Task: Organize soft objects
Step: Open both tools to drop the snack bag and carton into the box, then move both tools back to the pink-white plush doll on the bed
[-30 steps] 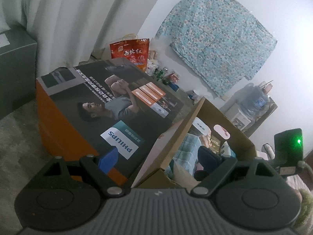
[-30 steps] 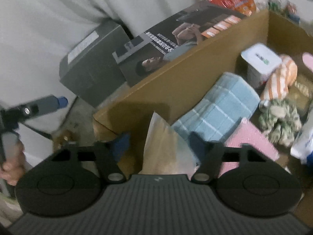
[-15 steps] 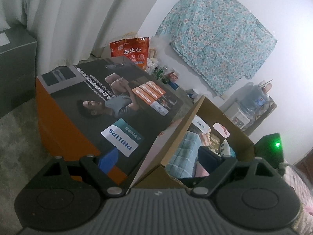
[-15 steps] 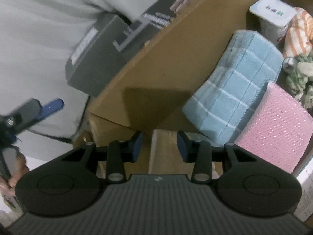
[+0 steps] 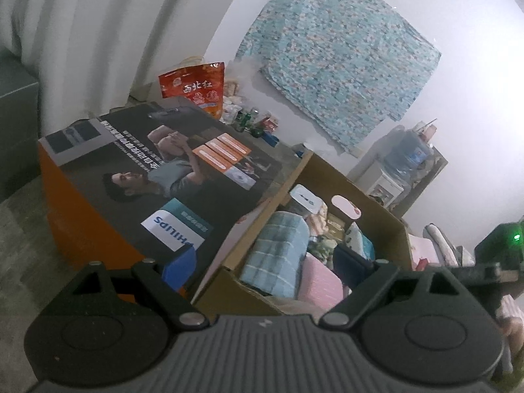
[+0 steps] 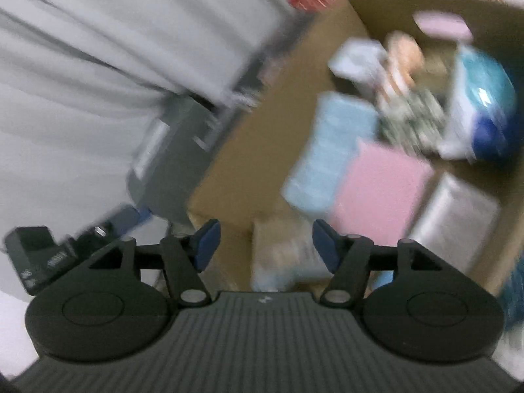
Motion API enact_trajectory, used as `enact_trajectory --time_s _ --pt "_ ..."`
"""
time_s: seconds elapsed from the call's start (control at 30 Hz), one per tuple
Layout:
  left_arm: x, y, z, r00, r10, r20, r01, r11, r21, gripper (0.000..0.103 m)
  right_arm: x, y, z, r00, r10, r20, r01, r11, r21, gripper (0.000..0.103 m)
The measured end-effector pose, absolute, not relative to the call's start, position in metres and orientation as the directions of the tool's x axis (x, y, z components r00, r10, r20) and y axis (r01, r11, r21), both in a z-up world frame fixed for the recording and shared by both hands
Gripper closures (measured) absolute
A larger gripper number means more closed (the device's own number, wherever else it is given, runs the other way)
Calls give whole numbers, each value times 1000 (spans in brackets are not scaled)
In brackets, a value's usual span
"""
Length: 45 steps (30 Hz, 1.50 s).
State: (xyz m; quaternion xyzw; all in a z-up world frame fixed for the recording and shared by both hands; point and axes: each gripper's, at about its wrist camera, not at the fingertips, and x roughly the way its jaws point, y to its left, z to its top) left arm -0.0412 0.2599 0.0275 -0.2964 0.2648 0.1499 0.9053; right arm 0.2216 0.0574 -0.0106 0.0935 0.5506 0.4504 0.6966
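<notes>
1. Take the cardboard box (image 5: pixel 398 229) as your landmark; it stands open on the floor, and every soft item named below lies inside it.
2. Your left tool (image 5: pixel 267 267) is spread wide and holds nothing. One blue pad (image 5: pixel 180 267) sits over the Philips carton (image 5: pixel 157 177), just beside the box's left wall; the other finger reaches over the box interior.
3. Your right tool (image 6: pixel 265 245) is also open and empty, with its blue pads (image 6: pixel 208 244) well apart. It hangs above the near edge of the box. This view is motion-blurred, so treat fine detail as uncertain.
4. The blue checked towel (image 5: pixel 278 255) lies against the box's left wall.
5. The pink cloth (image 5: pixel 319 283) touches the towel on the side away from that wall, at the near end of the box.
6. A pale folded item (image 6: pixel 283 252) lies at the near edge of the box, between the right tool's pads in its own view; blur prevents identifying it.
7. A grey bundle (image 6: pixel 455 219) lies near the box's right wall, beside the pink cloth.
8. A white tub (image 5: pixel 306 198) stands at the far end of the box, beyond the towel.
</notes>
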Motion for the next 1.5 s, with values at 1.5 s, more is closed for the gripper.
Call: enact_trajectory --time_s 1.5 --pt "29 106 52 793 -204 -574 0 942 -336 0 126 -232 -20 554 781 -288 -263 493 830 15"
